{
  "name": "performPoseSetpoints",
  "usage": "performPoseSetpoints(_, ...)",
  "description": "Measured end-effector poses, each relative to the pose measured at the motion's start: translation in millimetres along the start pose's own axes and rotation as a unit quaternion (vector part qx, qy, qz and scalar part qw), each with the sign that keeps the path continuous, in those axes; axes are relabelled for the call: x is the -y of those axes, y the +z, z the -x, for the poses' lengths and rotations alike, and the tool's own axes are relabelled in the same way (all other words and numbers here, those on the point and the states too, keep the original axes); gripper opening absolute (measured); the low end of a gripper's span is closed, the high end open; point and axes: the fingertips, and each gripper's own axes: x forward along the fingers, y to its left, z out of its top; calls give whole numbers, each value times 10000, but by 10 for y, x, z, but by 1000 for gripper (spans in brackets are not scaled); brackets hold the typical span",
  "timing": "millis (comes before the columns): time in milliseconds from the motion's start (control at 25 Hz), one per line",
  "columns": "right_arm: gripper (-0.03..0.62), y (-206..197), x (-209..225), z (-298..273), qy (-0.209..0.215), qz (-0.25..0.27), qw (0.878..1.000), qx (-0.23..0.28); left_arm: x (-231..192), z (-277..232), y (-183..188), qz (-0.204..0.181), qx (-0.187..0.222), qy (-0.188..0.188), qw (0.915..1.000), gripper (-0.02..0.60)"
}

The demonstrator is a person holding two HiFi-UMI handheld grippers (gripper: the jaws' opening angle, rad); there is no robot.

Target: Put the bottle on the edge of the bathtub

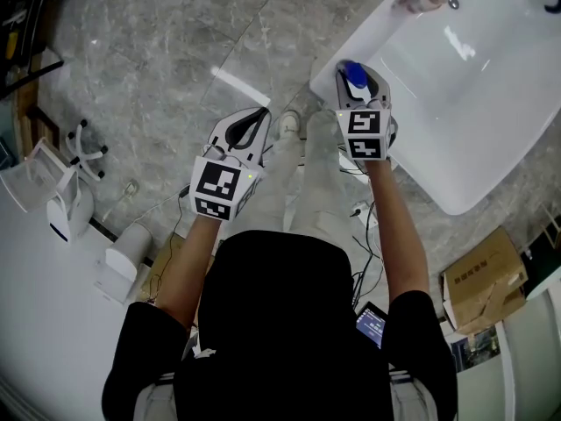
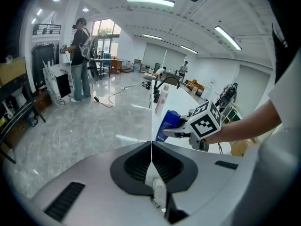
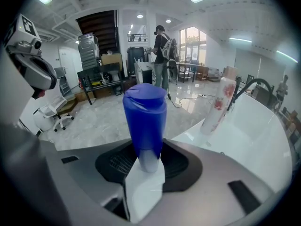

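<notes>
Bottle: the blue bottle [image 3: 145, 117] is clamped at its lower end, with its long axis running out along the jaws and the cap leading.
Right gripper [image 3: 146, 157]: jaws closed on the bottle. I hold it at the tub's near corner.
Bathtub edge [image 1: 364, 38]: just ahead of the bottle. I judge this arm is the nearer one.
Left gripper [image 2: 151, 147]: jaws pressed together, empty, over the floor.

Black short-sleeved shirt [image 1: 280, 323], pale trousers [image 1: 291, 196], grey left tool [image 1: 262, 114], grey right tool [image 1: 355, 74]
</notes>
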Motion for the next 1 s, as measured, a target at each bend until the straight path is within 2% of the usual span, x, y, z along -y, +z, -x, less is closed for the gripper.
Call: performPoseSetpoints(1000, 169, -49, -1, 50, 104, -389, 9992, 80, 2, 18, 76, -33, 112, -69, 9999, 20)
